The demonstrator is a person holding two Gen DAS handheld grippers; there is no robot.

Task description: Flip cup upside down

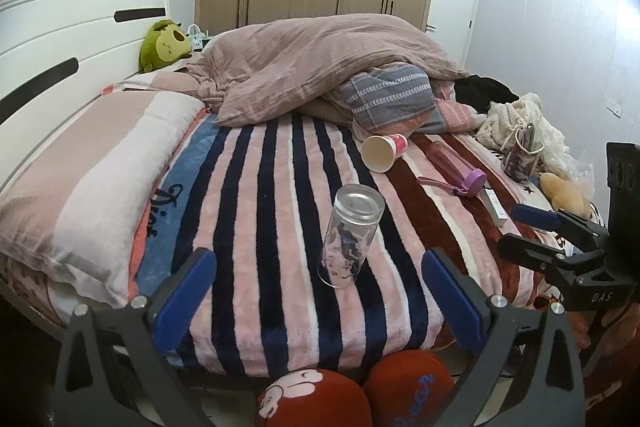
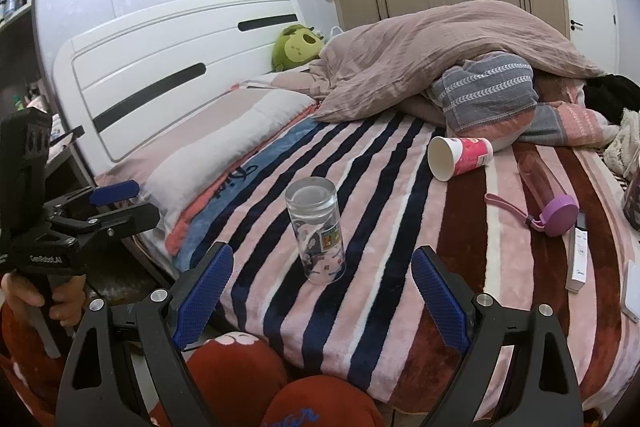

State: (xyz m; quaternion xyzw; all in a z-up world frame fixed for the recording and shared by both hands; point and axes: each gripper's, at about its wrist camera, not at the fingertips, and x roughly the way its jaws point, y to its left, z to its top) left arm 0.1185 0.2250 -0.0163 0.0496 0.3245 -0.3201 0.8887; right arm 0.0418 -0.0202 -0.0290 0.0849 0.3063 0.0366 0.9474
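A clear glass cup (image 1: 349, 235) with printed pictures stands upside down on the striped blanket (image 1: 260, 227), its thick base up and its mouth down. It also shows in the right wrist view (image 2: 318, 229). My left gripper (image 1: 316, 291) is open and empty, a little short of the cup. My right gripper (image 2: 322, 293) is open and empty, also just short of the cup. The right gripper shows at the right of the left wrist view (image 1: 560, 227), and the left gripper at the left of the right wrist view (image 2: 116, 203).
A paper cup (image 1: 383, 151) lies on its side further back. A purple-lidded bottle (image 1: 456, 167) and a white remote (image 2: 578, 255) lie to the right. A pillow (image 1: 100, 195) lies left, a heaped quilt (image 1: 320, 67) behind. Red slippers (image 1: 312, 399) sit below the bed edge.
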